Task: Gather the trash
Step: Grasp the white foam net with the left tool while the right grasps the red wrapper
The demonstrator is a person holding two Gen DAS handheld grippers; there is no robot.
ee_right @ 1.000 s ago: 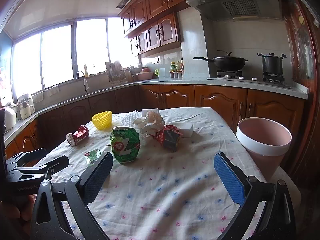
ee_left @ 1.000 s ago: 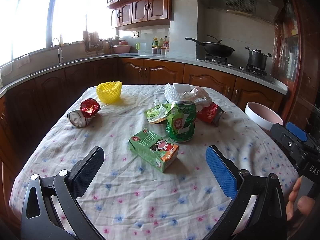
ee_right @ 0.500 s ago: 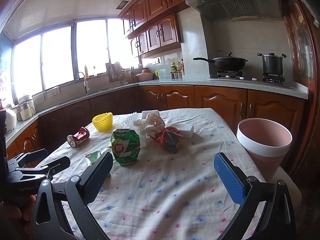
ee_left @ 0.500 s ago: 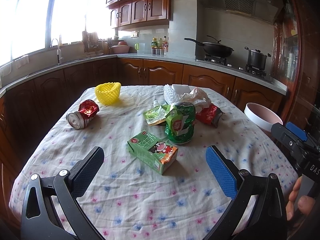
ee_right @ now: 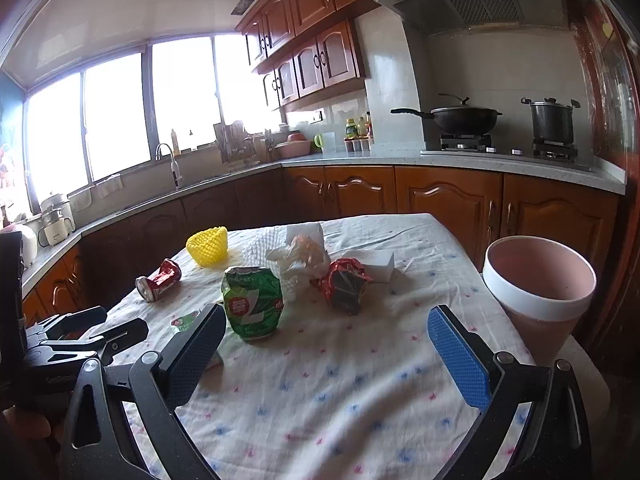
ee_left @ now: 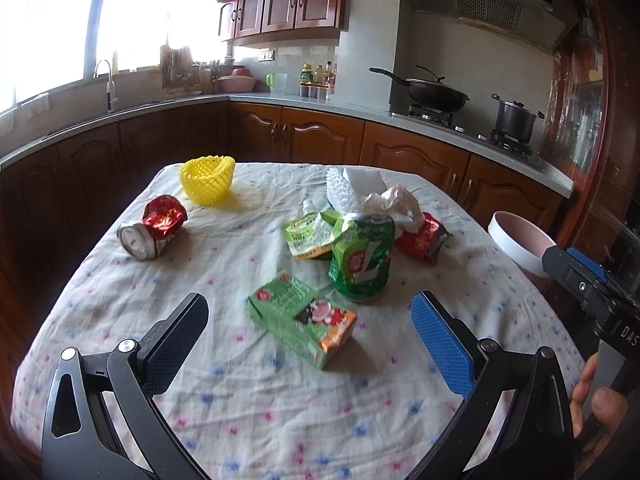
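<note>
compared with a second ago, the left gripper (ee_left: 310, 344) is seen a little closer to the carton (ee_left: 302, 319), which lies on the table (ee_left: 224, 408) just ahead of its wide-open, empty jaws. the right gripper (ee_right: 326, 354) is also held open and empty, almost unmoved, with the green can (ee_right: 253, 302) ahead to its left and the bin (ee_right: 538, 288) at the table's right edge. nothing is collected yet; the carton is judged to be the first pick.

Carton (ee_left: 302, 318) before can (ee_left: 362, 260); bin (ee_right: 538, 286) right of table (ee_right: 360, 380).
</note>
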